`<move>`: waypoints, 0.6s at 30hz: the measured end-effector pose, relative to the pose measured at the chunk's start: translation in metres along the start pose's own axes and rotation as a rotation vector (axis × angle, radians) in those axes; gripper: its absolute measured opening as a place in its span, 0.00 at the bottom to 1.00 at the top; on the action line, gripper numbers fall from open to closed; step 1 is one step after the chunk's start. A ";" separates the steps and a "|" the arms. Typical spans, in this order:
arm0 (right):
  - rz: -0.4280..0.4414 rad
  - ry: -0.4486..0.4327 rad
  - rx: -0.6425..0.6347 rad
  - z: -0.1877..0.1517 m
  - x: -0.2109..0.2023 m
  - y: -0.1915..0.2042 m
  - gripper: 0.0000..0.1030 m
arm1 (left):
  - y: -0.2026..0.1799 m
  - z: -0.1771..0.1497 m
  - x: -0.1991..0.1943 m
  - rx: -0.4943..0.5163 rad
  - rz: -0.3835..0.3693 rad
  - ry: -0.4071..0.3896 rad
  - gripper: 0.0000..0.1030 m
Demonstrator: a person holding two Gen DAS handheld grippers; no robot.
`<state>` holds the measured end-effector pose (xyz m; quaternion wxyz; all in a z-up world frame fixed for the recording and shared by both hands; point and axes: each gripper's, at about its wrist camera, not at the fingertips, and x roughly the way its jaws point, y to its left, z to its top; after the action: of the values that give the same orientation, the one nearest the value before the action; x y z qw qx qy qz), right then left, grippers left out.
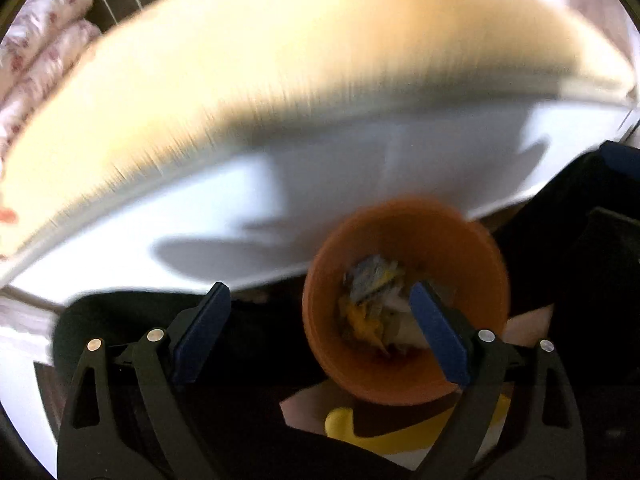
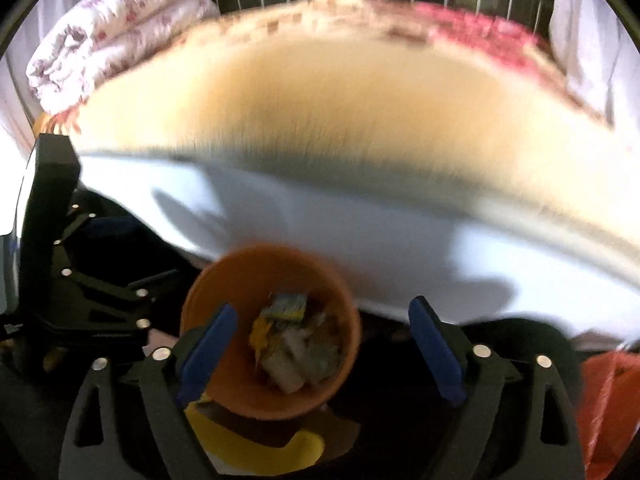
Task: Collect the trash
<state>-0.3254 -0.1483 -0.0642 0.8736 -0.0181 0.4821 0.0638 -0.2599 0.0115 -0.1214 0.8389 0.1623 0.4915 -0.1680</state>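
Observation:
An orange bin (image 1: 472,264) stands on the floor by the bed, under both grippers. Crumpled trash (image 1: 372,284), with blue, yellow and white scraps, lies inside it. My left gripper (image 1: 320,290) is open above the bin's left side, with nothing between its blue pads. In the right wrist view the bin (image 2: 240,276) and its trash (image 2: 288,332) sit at lower centre. My right gripper (image 2: 323,306) is open over the bin's right side and holds nothing. The left gripper's black frame (image 2: 92,280) shows at the left there. Both views are blurred.
A bed with a beige blanket (image 1: 300,80) and a white sheet side (image 1: 320,184) fills the space ahead. A folded floral quilt (image 2: 116,28) lies at its far left by metal rails. A yellow object (image 2: 256,444) lies under the bin. A red plastic bag (image 2: 608,392) sits at the right.

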 end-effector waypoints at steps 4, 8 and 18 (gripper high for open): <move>-0.039 -0.179 -0.005 0.047 -0.051 -0.019 0.95 | 0.013 0.042 -0.064 -0.010 0.020 -0.185 0.90; -0.108 -0.294 0.057 0.109 -0.075 -0.050 0.95 | 0.034 0.097 -0.088 -0.087 -0.015 -0.282 0.90; -0.311 -0.274 0.235 0.200 0.001 -0.082 0.95 | 0.062 0.205 -0.050 -0.217 0.073 -0.315 0.90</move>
<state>-0.1463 -0.2113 0.0398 0.9262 0.0187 0.3547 -0.1264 -0.0976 -0.0174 0.0242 0.9236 0.0606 0.3632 -0.1067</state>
